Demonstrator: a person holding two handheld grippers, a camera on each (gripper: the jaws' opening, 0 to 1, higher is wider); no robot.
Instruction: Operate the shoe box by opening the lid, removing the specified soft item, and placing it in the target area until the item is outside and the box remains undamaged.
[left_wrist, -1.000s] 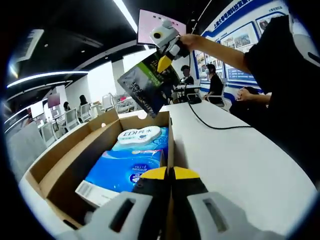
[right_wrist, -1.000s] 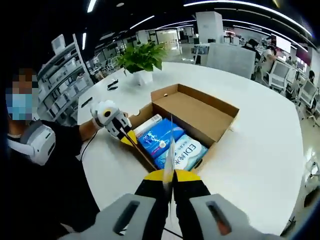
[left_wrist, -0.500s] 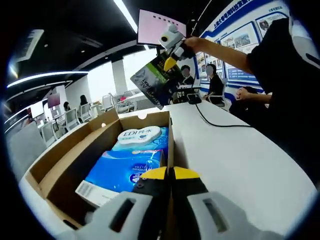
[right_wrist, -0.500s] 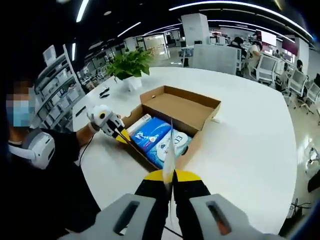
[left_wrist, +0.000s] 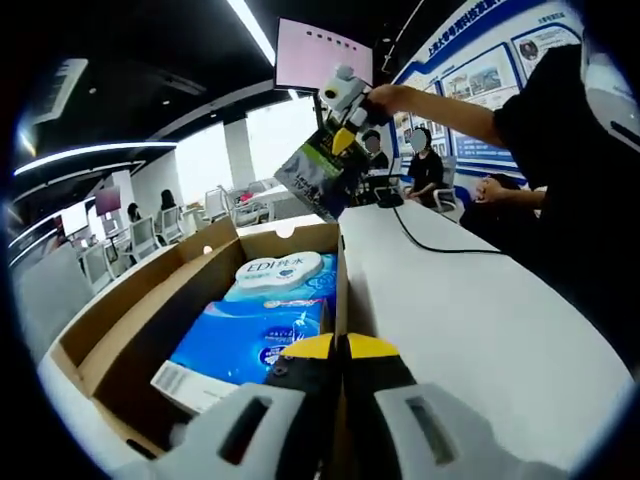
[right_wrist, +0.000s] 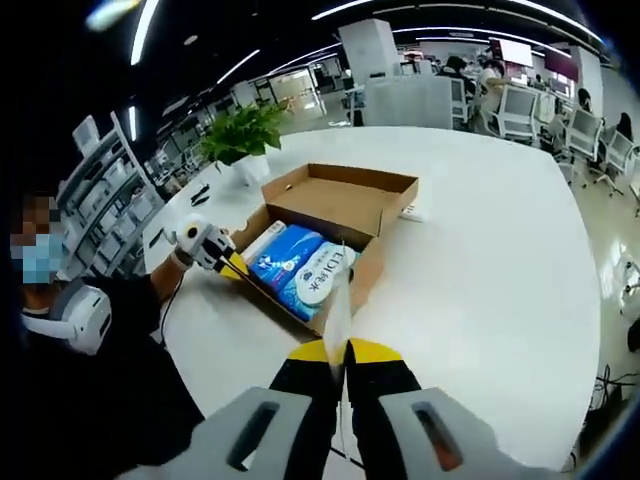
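Observation:
The open cardboard shoe box (left_wrist: 150, 310) lies on the white table, lid flap folded back (right_wrist: 340, 195). Inside lie a blue tissue pack (left_wrist: 250, 335) and a white-and-blue wipes pack (left_wrist: 280, 270). My left gripper (left_wrist: 340, 345) is shut on the box's side wall, and it shows at the box's near corner (right_wrist: 232, 268) in the right gripper view. My right gripper (left_wrist: 342, 140) is high above the box's far end, shut on a soft dark green-grey packet (left_wrist: 318, 172). That packet appears edge-on (right_wrist: 338, 315) between the right gripper's (right_wrist: 338, 350) yellow tips.
A black cable (left_wrist: 430, 250) runs over the white table (left_wrist: 470, 330) right of the box. A potted plant (right_wrist: 240, 135) stands behind the box, and a small white item (right_wrist: 410, 212) lies by the lid. People sit at the back; office chairs line the table's far side.
My right gripper has carried the packet higher and farther from the box, toward the table side. The box looks smaller in the right gripper view. The left gripper has stayed put.

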